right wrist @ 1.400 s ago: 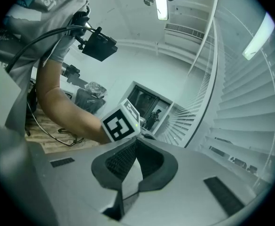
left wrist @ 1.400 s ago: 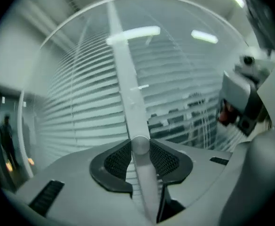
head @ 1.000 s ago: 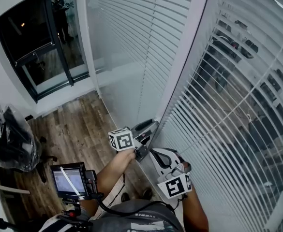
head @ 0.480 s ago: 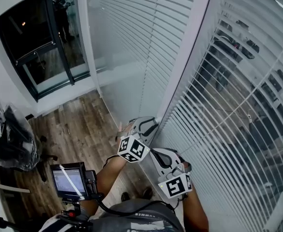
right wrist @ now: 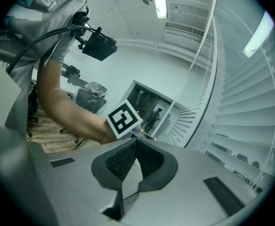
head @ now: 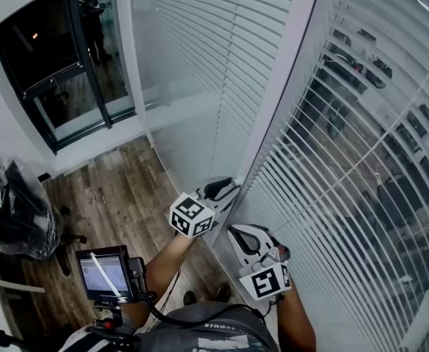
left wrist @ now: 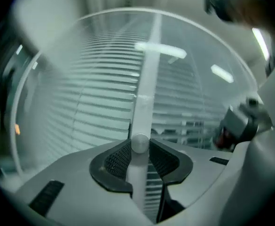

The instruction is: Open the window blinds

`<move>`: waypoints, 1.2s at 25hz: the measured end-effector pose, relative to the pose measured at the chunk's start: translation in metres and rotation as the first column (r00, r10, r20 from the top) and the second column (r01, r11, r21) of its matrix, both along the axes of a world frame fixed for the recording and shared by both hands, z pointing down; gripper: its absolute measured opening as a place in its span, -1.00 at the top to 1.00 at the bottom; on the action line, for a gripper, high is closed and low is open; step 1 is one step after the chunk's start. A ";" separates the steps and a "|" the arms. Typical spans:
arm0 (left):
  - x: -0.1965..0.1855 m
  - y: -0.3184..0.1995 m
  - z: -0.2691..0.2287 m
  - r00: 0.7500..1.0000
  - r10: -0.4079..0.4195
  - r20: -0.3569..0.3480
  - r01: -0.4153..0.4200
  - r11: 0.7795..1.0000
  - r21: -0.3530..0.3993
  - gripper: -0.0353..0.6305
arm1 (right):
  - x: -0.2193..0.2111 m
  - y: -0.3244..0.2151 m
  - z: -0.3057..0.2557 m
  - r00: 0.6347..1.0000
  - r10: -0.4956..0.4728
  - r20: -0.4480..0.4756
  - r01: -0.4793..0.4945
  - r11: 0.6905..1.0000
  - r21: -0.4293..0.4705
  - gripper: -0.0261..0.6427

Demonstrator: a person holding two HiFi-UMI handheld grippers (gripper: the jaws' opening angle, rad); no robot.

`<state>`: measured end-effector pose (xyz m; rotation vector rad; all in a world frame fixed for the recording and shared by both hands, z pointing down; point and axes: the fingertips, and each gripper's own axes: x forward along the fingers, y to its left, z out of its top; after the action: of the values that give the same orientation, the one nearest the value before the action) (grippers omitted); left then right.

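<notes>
Your left gripper's (head: 227, 190) fingers clench the translucent white tilt wand (left wrist: 144, 93) near the white window post (head: 287, 72). Your right gripper's (head: 237, 232) fingers are pinched together, empty. The white horizontal slats (head: 346, 160) are partly open.

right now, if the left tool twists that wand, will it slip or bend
Probably stiff: the wand runs straight and thin. It may slip, being smooth and round between the textured pads of the left tool. Likely light.

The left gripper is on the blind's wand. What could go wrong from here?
1. The left gripper grips the wand only at its rounded end, so twisting may make it slip out.
2. The right gripper, shut and empty, hangs close to the slats and might bump them.
</notes>
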<state>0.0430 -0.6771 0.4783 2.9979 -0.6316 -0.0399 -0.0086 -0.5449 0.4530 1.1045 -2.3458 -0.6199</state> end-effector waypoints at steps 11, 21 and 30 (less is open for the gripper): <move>-0.007 0.000 -0.008 0.969 0.056 -0.242 -0.116 0.964 -0.238 0.46 | 0.003 0.001 0.000 1.000 0.004 0.002 -0.004 1.000 0.002 0.91; 0.004 -0.002 0.001 0.996 0.027 -0.085 -0.037 0.991 -0.125 0.52 | 0.000 0.000 0.004 1.000 0.007 0.001 -0.007 1.000 -0.002 0.91; 0.006 0.004 0.008 0.868 -0.269 0.417 -0.009 0.831 0.556 0.52 | 0.002 0.005 0.026 0.999 0.022 -0.031 -0.023 0.998 -0.058 0.91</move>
<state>0.0493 -0.6727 0.4864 3.5265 -1.0342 0.6579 -0.0062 -0.5394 0.4785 1.0864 -2.3073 -0.5533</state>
